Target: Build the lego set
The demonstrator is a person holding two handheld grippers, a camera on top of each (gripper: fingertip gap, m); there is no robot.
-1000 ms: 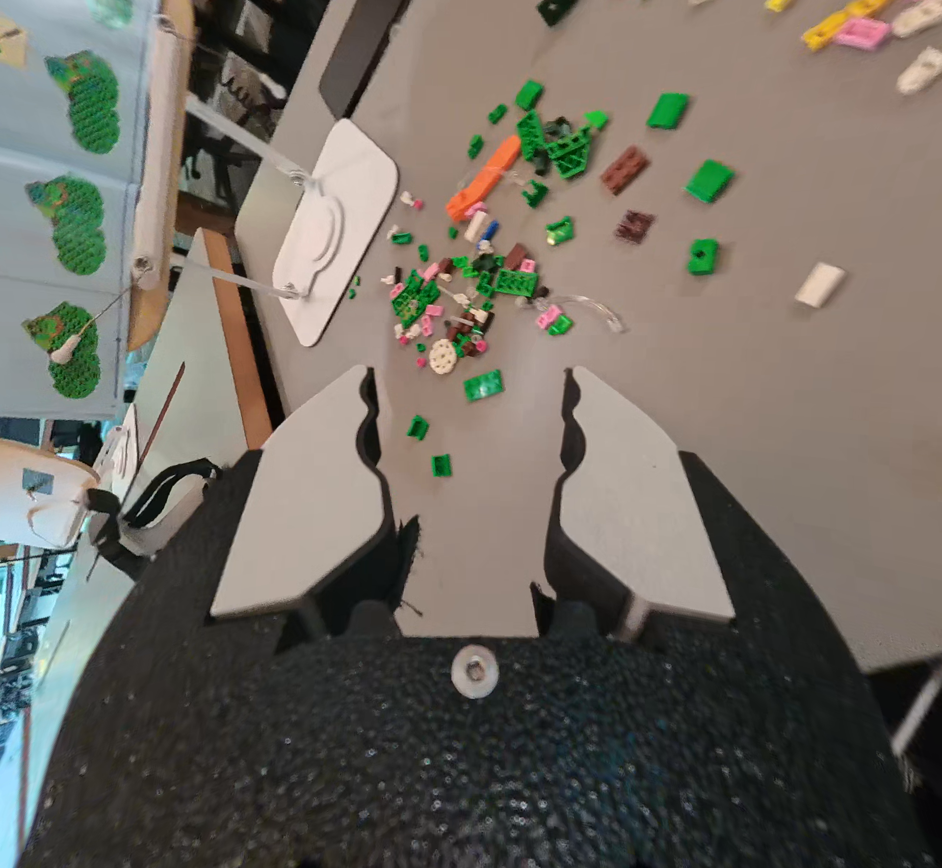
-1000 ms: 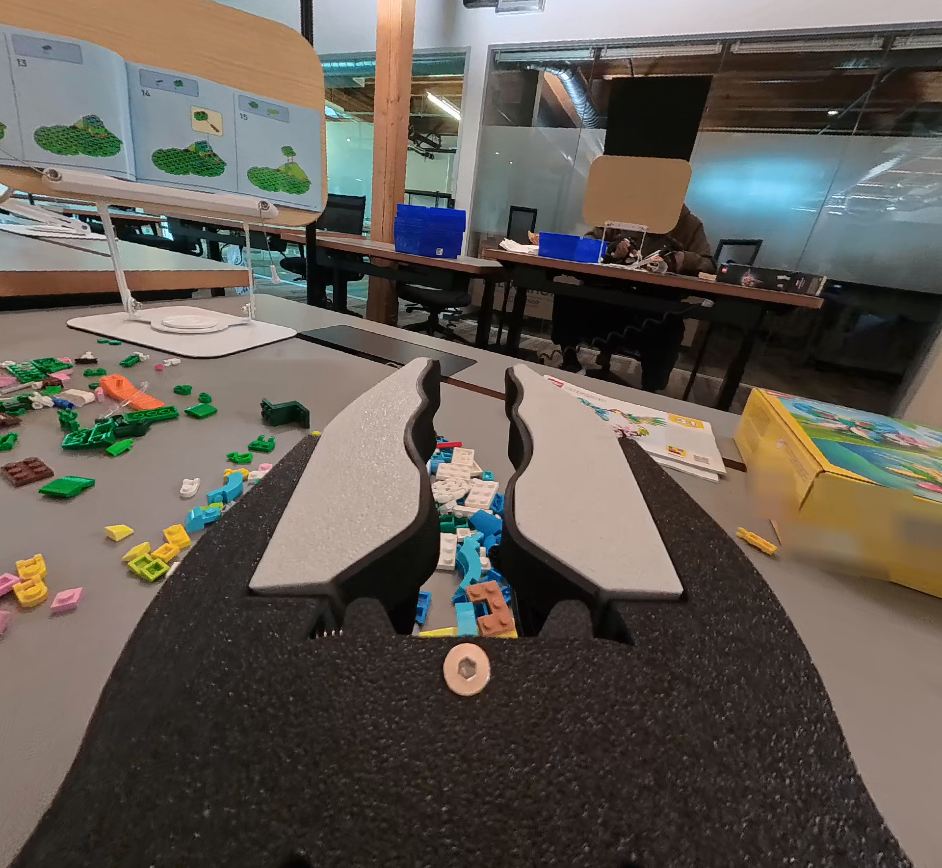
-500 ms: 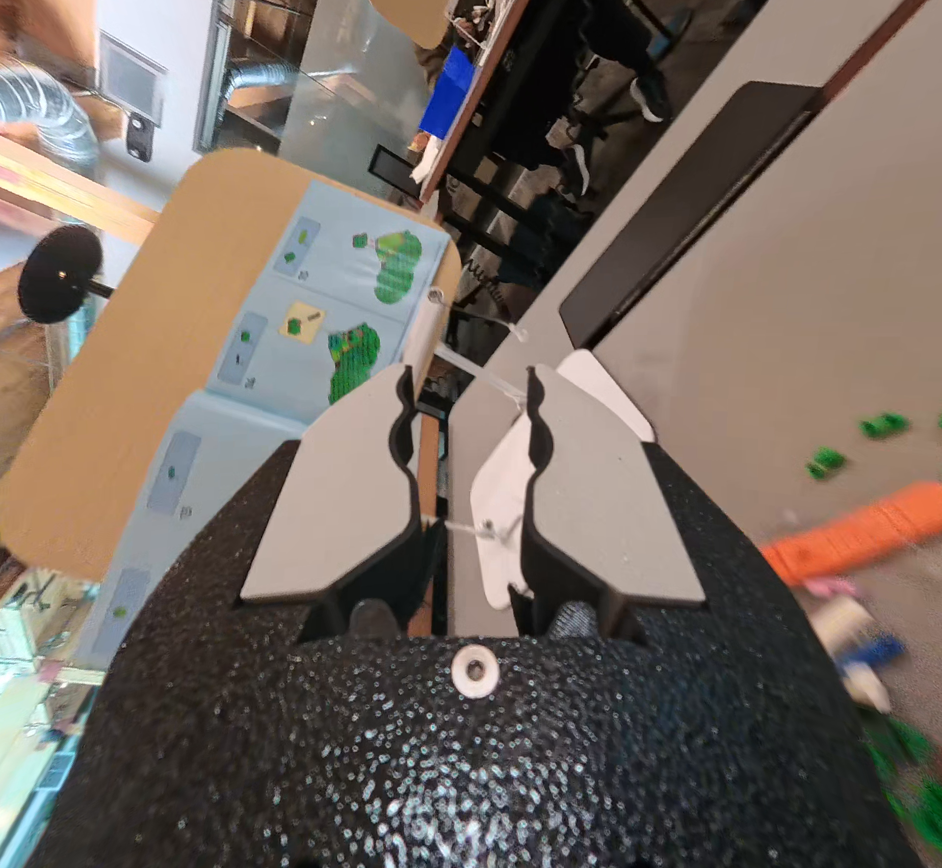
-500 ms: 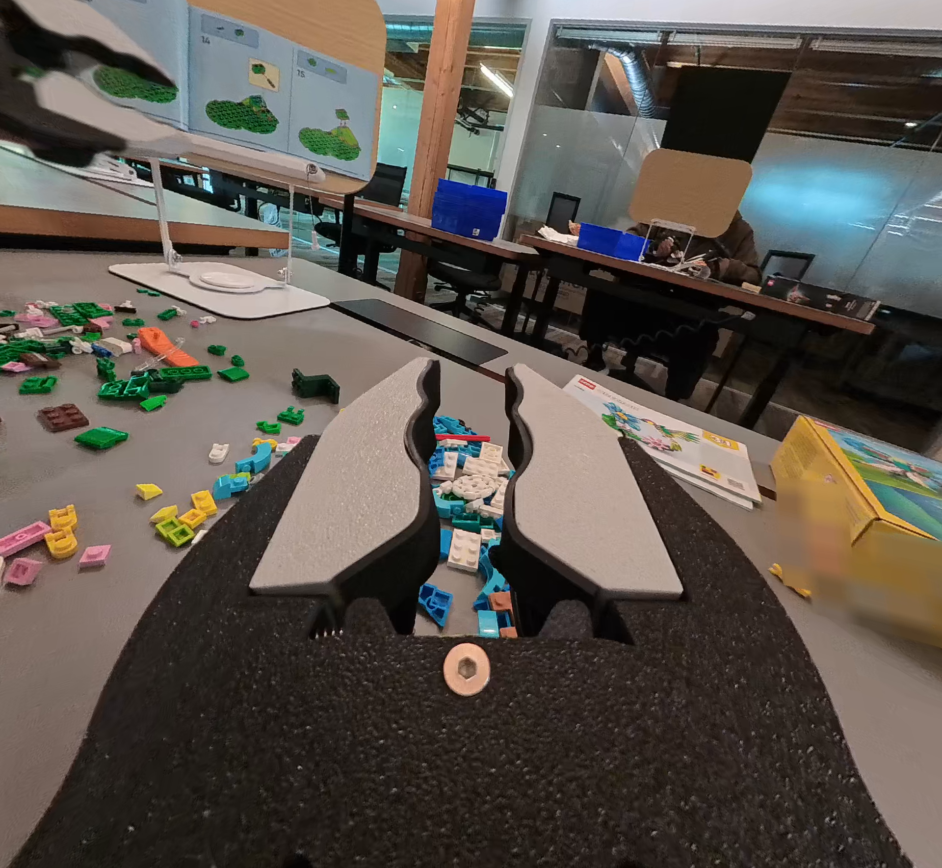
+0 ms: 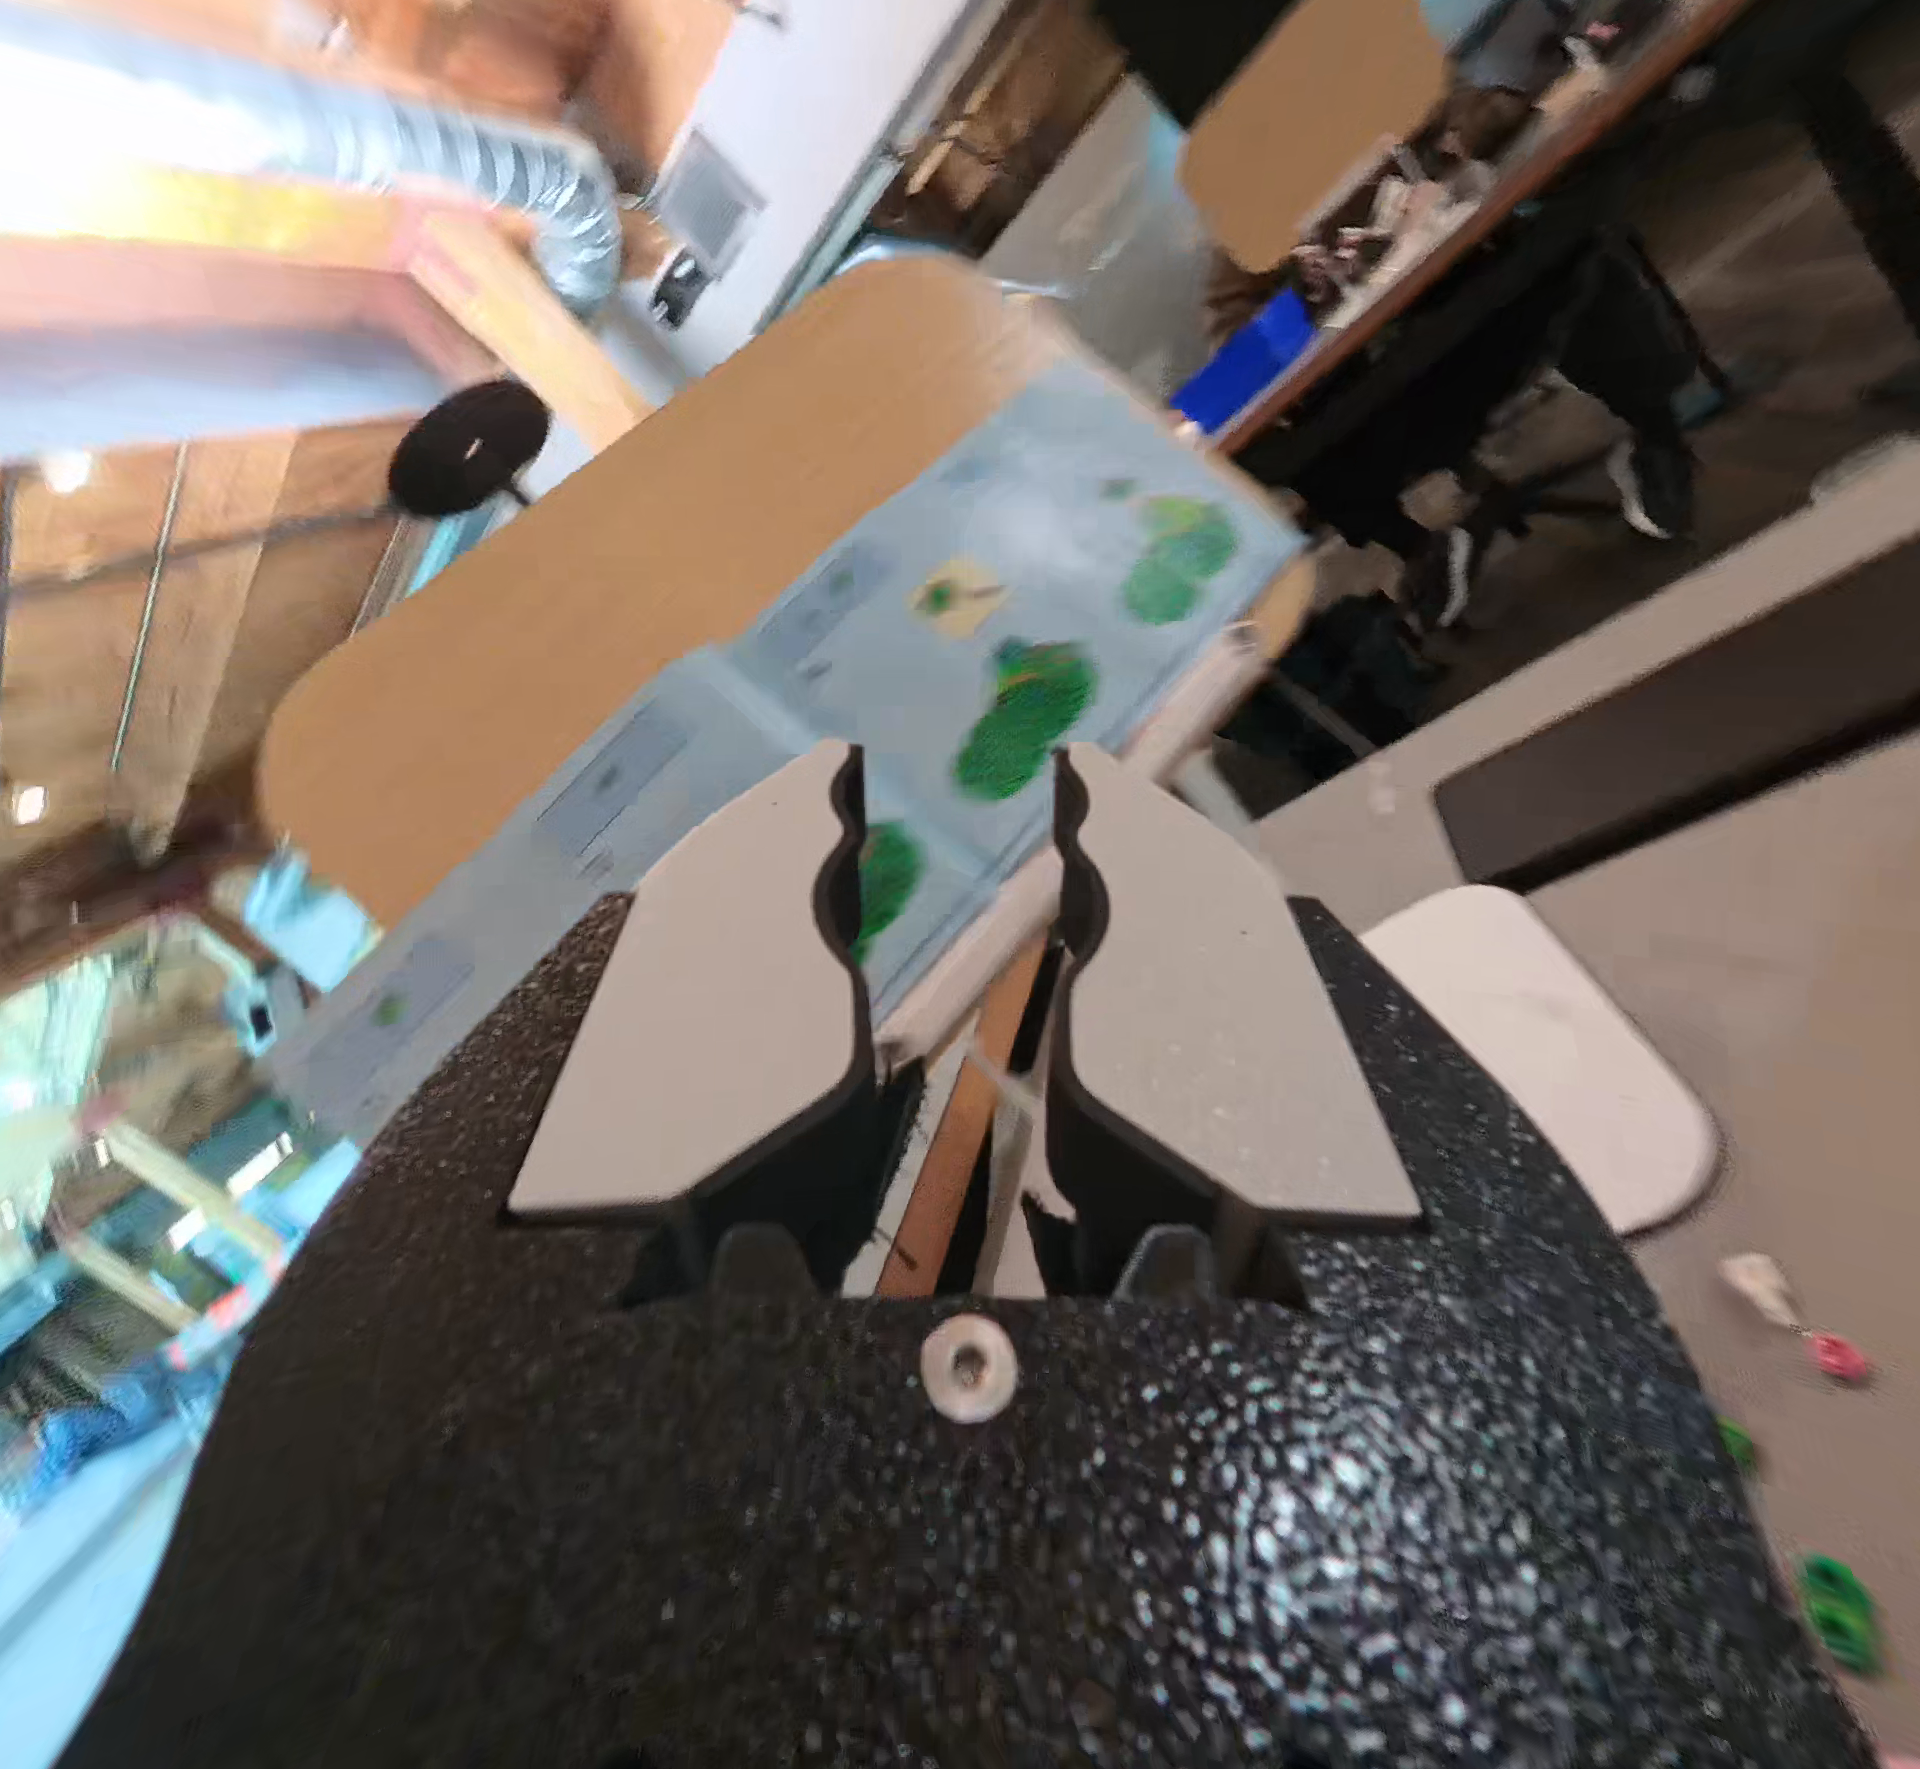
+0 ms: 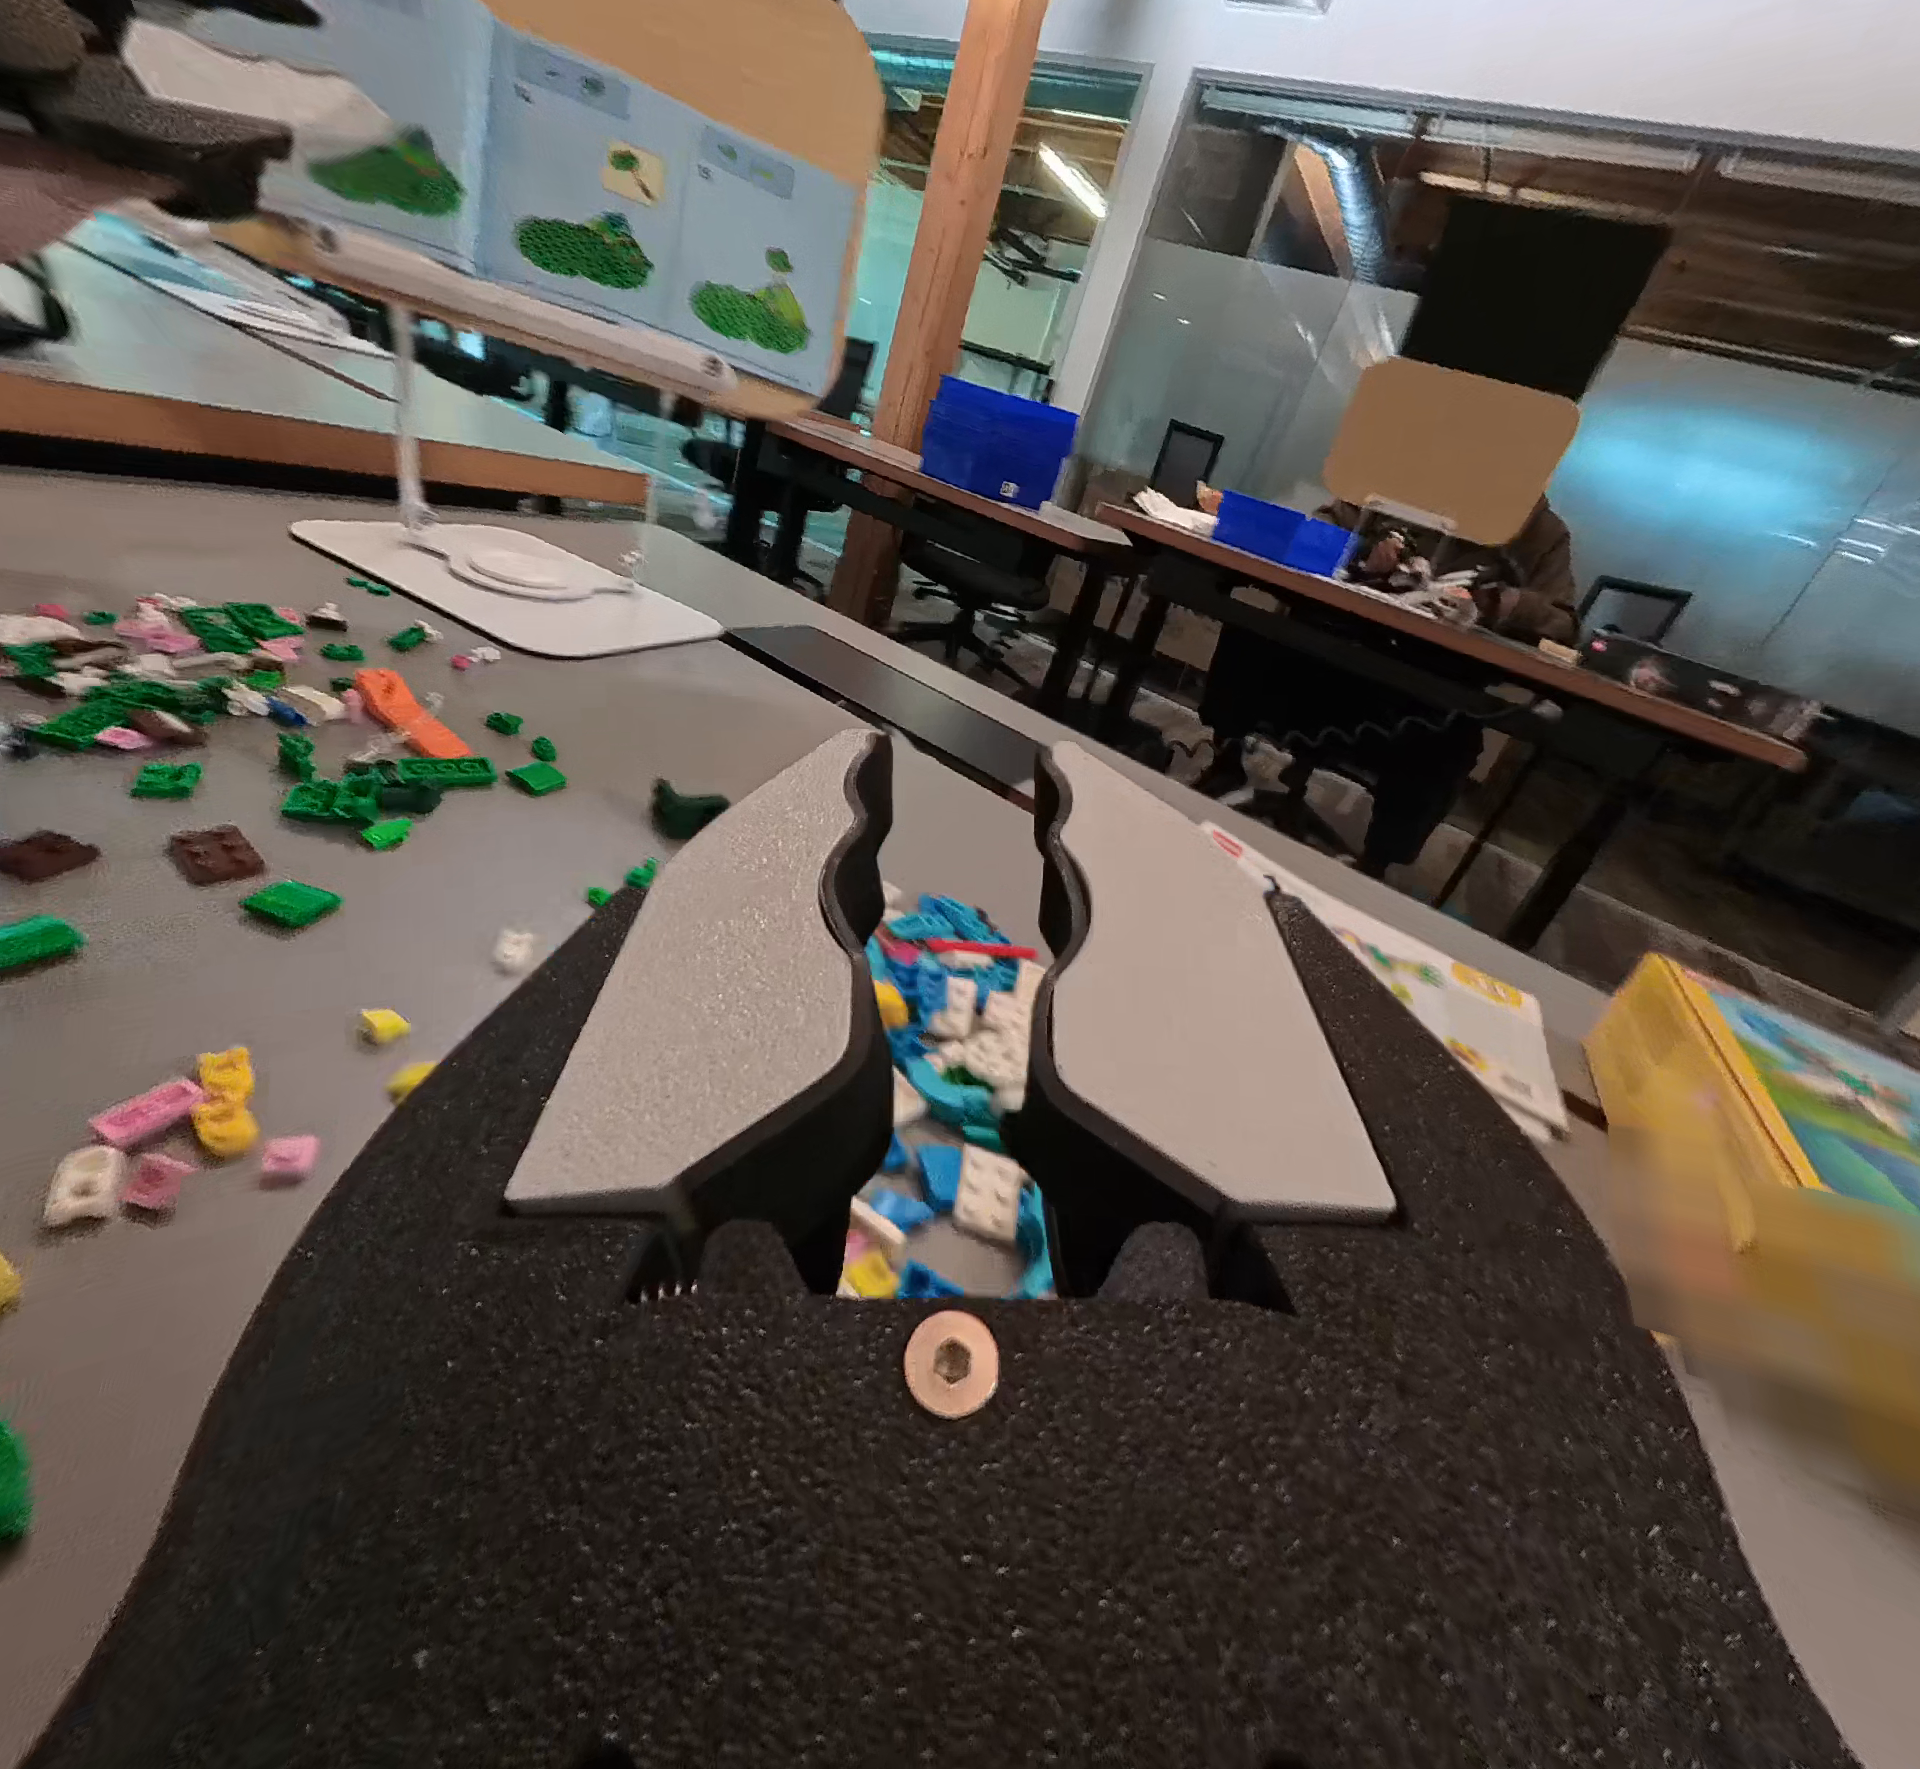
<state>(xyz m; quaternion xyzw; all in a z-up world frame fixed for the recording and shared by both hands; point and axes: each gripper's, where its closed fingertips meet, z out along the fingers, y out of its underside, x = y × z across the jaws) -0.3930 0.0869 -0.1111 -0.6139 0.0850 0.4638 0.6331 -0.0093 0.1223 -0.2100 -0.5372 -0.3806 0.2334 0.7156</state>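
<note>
left gripper (image 5: 956,774) raised, aimed at instruction booklet (image 5: 997,639), jaws parted, empty; right gripper (image 6: 961,769) likewise parted, empty, over blue-white brick pile (image 6: 961,1023).

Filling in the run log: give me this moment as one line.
left tool: open, empty, raised toward instruction booklet on stand | right tool: open, empty, above blue-white brick pile | build: not begun

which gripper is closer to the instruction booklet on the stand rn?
Left. The left gripper is raised right in front of the instruction booklet, fingers pointed at its pages. The right gripper is low over the blue and white brick pile, well away.
</note>
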